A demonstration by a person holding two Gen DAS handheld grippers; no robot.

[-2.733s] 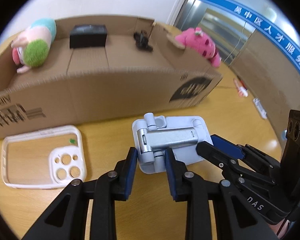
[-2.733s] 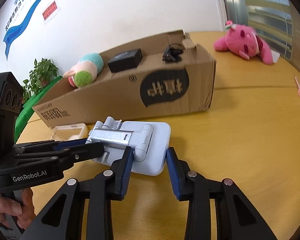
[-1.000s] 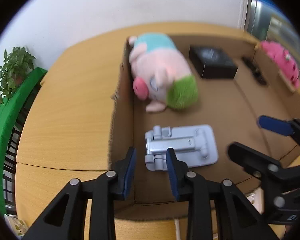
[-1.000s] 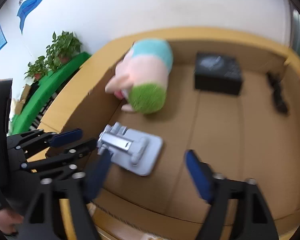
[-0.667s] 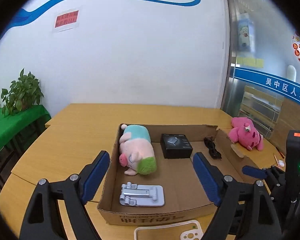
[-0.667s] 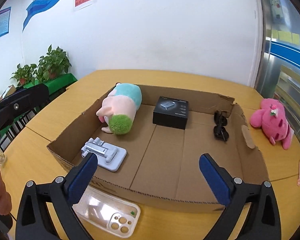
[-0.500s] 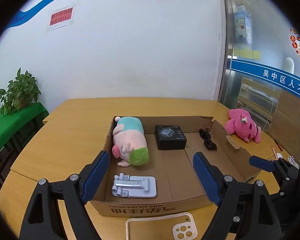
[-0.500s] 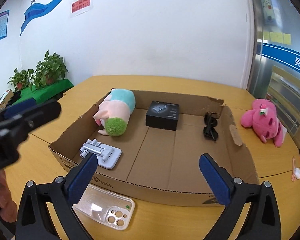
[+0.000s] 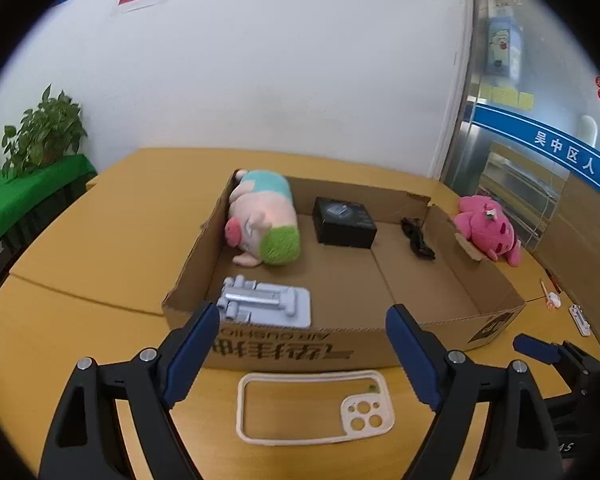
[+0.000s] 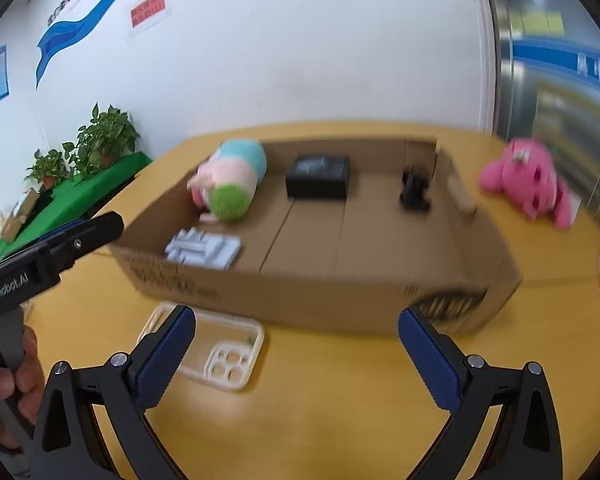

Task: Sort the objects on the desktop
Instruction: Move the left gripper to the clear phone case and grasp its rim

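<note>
1. Left gripper: jaws spread wide, nothing between them. Held above the wooden tabletop, level, facing the near long wall of the shallow brown cardboard box.
2. Right gripper: jaws also spread wide, empty. Same low hover over the table, aimed at the box front; that view is motion-blurred.
3. Person's left hand wraps the left tool's handle, seen at the edge of the right wrist view.
4. Clear phone case with white rim and camera cutout lies flat on the table just outside the box front, between the left gripper's blue fingers, not touched.
5. Inside the box: grey folding phone stand flat in the near-left corner; pink plush pig with teal top and green end behind it; black rectangular box mid-back; black sunglasses by the right wall.
6. Pink strawberry-bear plush lies on the table outside the box's right wall.
</note>
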